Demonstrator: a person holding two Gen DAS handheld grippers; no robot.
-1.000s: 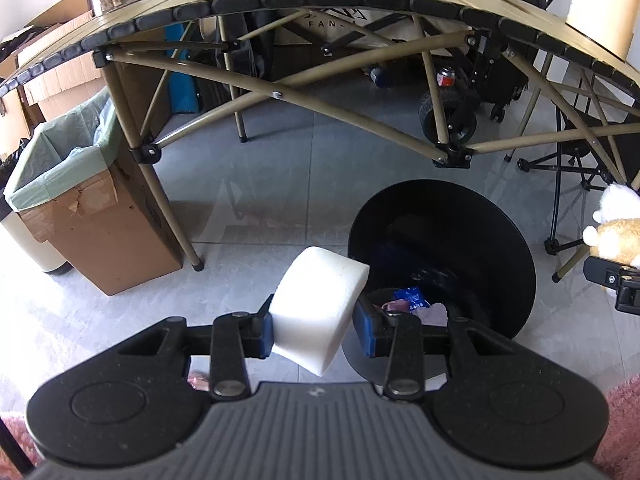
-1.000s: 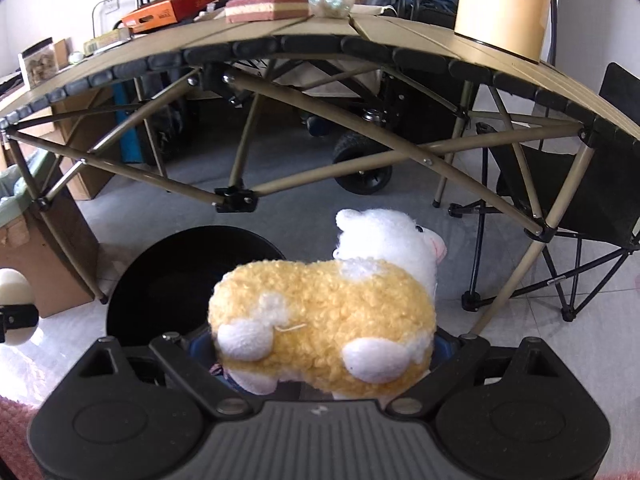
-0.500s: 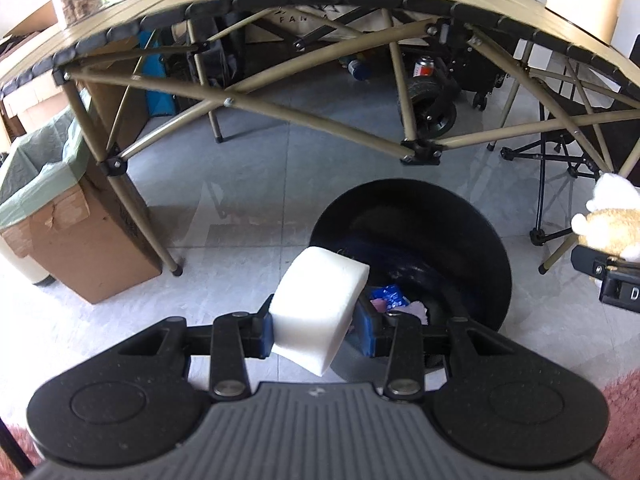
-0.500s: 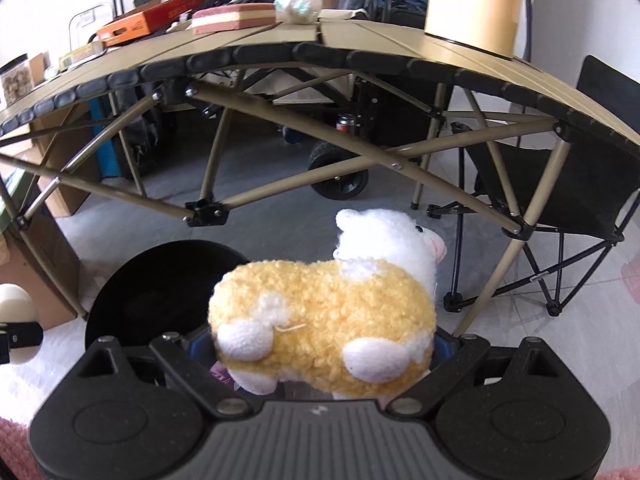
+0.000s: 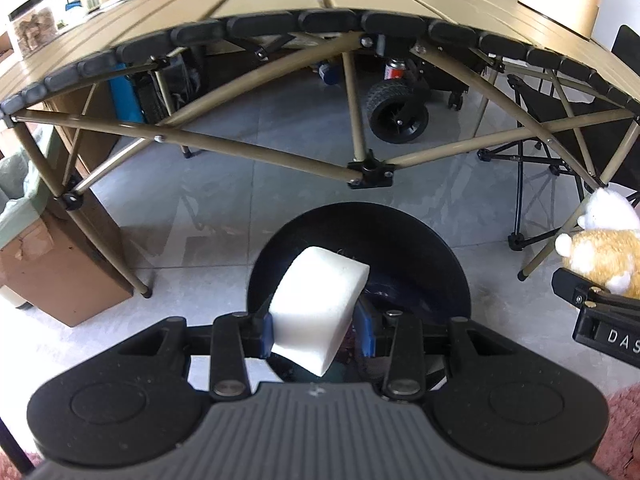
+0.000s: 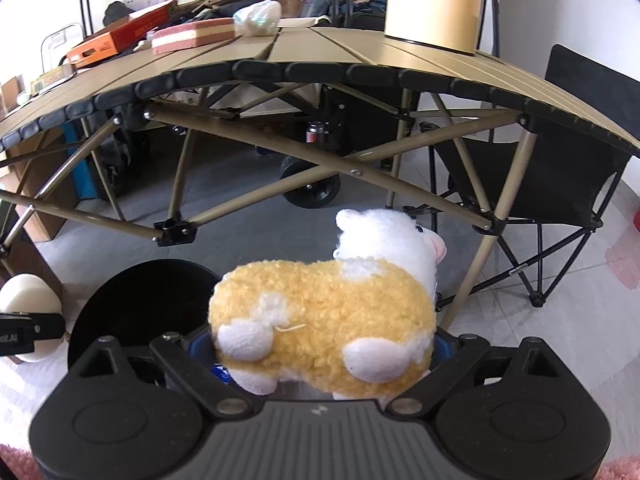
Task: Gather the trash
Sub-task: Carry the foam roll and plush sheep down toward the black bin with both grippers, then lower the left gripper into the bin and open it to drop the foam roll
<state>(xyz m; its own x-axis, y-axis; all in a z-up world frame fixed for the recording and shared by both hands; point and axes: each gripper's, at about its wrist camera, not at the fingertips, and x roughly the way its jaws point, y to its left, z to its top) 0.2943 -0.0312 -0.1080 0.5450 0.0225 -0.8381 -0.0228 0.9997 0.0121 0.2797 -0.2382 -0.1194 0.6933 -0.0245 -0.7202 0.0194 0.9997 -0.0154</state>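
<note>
My left gripper [image 5: 317,334] is shut on a white foam block [image 5: 318,312], which hangs over the open mouth of a round black bin [image 5: 424,248] on the floor. My right gripper [image 6: 320,350] is shut on a yellow and white plush sheep [image 6: 324,320], held just right of the same black bin [image 6: 140,300]. In the left wrist view the plush sheep [image 5: 604,252] shows at the right edge. At the left edge of the right wrist view the foam block [image 6: 30,296] appears.
A tan folding table [image 5: 320,0] with crossed legs spans the view ahead, carrying a pink sponge [image 6: 192,34], an orange box [image 6: 120,36] and a tan cylinder [image 6: 434,0]. A cardboard box [image 5: 52,272] with a green liner stands left. A black folding chair [image 6: 560,176] and a wheeled cart [image 5: 396,112] stand behind.
My left gripper has carried the foam block rightward, from beside the black bin to over its mouth. The right gripper with the sheep has barely shifted.
</note>
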